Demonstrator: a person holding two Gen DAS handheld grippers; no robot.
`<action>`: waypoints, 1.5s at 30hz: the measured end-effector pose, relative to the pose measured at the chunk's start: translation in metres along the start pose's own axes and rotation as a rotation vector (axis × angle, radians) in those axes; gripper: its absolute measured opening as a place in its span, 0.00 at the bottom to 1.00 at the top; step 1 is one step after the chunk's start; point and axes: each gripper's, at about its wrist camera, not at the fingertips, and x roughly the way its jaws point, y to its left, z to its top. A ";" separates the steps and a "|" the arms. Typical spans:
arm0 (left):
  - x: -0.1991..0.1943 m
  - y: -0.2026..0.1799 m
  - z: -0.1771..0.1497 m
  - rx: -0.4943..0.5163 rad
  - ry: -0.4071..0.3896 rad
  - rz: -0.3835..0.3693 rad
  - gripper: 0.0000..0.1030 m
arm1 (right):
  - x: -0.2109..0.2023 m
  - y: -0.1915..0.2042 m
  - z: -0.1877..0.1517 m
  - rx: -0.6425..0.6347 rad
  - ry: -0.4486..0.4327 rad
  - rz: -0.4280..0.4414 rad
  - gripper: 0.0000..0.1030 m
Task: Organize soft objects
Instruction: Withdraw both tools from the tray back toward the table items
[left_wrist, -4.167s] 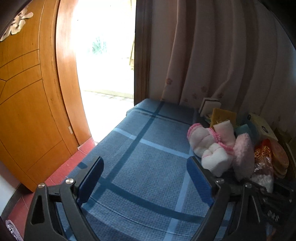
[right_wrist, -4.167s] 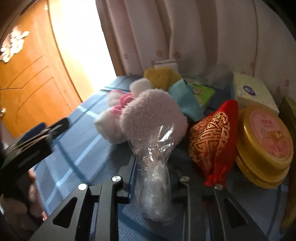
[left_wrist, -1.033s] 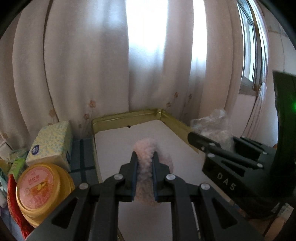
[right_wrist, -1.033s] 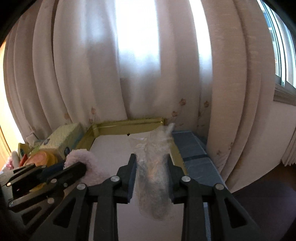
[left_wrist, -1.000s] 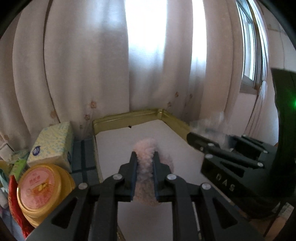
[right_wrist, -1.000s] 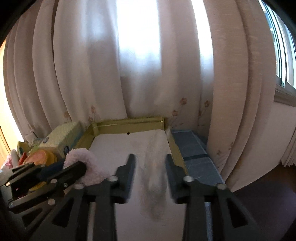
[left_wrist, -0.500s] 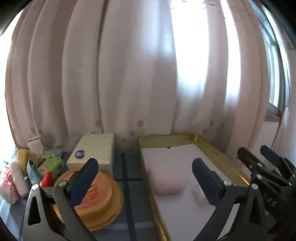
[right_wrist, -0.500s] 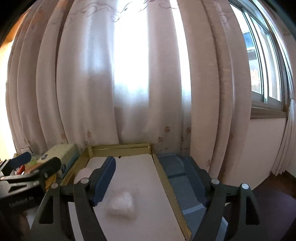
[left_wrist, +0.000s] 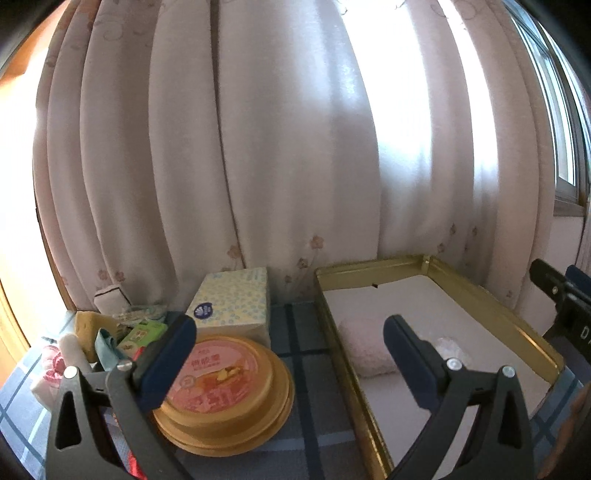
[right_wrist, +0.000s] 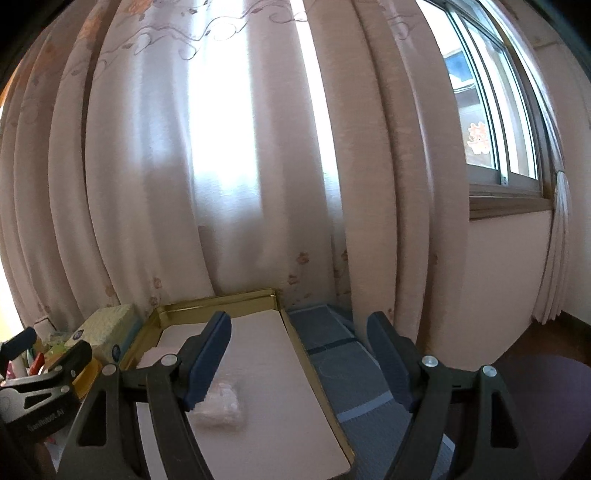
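Note:
A gold-rimmed tray (left_wrist: 491, 306) with a white liner sits on the blue checked cloth by the curtain. A pink fluffy soft item (left_wrist: 365, 347) lies in its left part and a clear bag of white bits (left_wrist: 448, 345) lies beside it. The bag (right_wrist: 219, 404) and tray (right_wrist: 303, 354) also show in the right wrist view. My left gripper (left_wrist: 288, 354) is open and empty, raised over the gap between the round tin and the tray. My right gripper (right_wrist: 299, 358) is open and empty above the tray's right side.
A round yellow tin with a pink lid (left_wrist: 221, 384) stands left of the tray, with a tissue box (left_wrist: 231, 301) behind it. More soft items, a yellow sponge (left_wrist: 88, 325) and a pink-white plush (left_wrist: 51, 365), lie at far left. Curtains (left_wrist: 295, 147) hang close behind.
Both grippers have opened and let go: the pink fluffy item and the clear bag now lie in the tray. Both grippers have pulled back and up; the left has swung leftward.

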 end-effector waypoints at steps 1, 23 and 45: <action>0.000 0.000 0.000 0.000 0.003 0.002 1.00 | -0.001 -0.001 0.000 0.007 0.001 -0.002 0.76; -0.018 0.053 -0.017 -0.092 0.056 -0.020 1.00 | -0.021 0.033 -0.006 0.103 -0.010 0.015 0.76; -0.031 0.129 -0.029 -0.138 0.093 0.069 1.00 | -0.032 0.122 -0.019 0.058 0.017 0.200 0.76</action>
